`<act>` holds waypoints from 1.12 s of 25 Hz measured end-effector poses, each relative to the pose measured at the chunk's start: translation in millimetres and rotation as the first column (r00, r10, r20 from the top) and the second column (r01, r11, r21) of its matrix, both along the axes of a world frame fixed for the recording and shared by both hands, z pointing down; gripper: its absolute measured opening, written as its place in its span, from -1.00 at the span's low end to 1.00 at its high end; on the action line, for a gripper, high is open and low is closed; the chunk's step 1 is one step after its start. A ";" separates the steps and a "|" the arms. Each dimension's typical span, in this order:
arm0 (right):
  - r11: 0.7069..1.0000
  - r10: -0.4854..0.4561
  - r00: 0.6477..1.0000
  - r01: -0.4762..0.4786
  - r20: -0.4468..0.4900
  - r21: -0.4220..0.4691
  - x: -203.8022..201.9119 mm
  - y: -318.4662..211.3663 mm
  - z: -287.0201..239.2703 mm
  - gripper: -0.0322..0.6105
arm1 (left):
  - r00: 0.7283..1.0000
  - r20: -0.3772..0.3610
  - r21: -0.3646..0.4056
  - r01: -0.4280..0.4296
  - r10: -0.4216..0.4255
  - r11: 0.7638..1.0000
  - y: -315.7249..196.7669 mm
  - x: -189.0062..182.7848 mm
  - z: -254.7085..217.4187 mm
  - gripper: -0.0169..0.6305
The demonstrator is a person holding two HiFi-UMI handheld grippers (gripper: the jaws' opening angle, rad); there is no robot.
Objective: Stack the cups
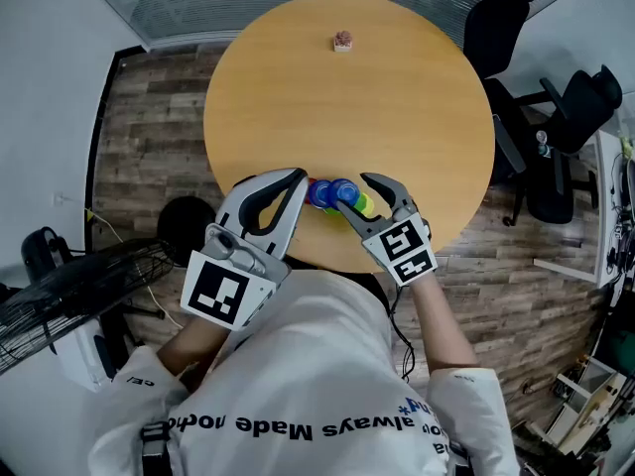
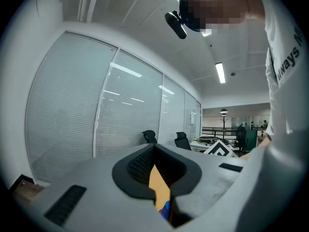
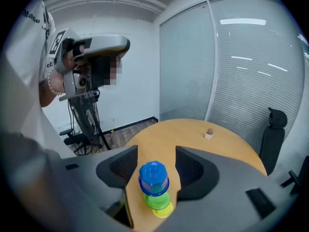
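Cups stood in one stack on the round wooden table, at the near edge just in front of the person: blue cup upside down on top, green cup under it, yellow cup at the bottom on the wood. Far left in the head view, a black fan sat on the plank floor beside the table. Next, the left gripper hovered over the table edge, just left of the stack. Its tips were pressed together with nothing pinched; its own view showed only a thin wedge of tabletop and a sliver of blue through the slot below the tips. Whether it touched the stack could not be told. Its marker cube faced the head camera. The stack sat between the two grippers. The right gripper came in from the right, tilted down, with its jaws spread wide. The stack stood in the gap between them, and both black pads were clear of the cups, with wood showing on either side of the blue cup. Its marker cube sat over the table rim. Past the stack, on the far side of the table and well apart from it, was a small brownish object on a pale base; too small to identify. Black office chairs stood to the right of the table, and blinds covered the glass wall behind it.
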State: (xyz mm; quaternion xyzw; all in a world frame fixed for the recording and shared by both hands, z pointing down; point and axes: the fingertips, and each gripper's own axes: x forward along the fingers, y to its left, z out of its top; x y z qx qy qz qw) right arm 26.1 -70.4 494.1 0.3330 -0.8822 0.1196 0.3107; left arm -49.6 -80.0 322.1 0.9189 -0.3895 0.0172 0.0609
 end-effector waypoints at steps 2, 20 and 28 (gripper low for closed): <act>0.999 0.025 0.999 -0.025 0.029 0.031 3.0 -2.4 -16.7 -0.13 | 1.000 -0.002 0.003 -0.008 0.008 1.000 -0.1 3.6 -1.5 -0.88; 0.920 0.223 0.947 -0.283 0.230 0.271 52.9 3.6 -144.8 -0.65 | 0.992 -0.008 0.039 -0.129 0.129 0.991 6.4 42.0 -21.8 -0.88; 0.877 0.286 0.914 -0.371 0.288 0.306 75.6 14.5 -179.5 -0.73 | 0.987 -0.014 0.039 -0.160 0.161 0.986 7.5 59.4 -29.0 -0.88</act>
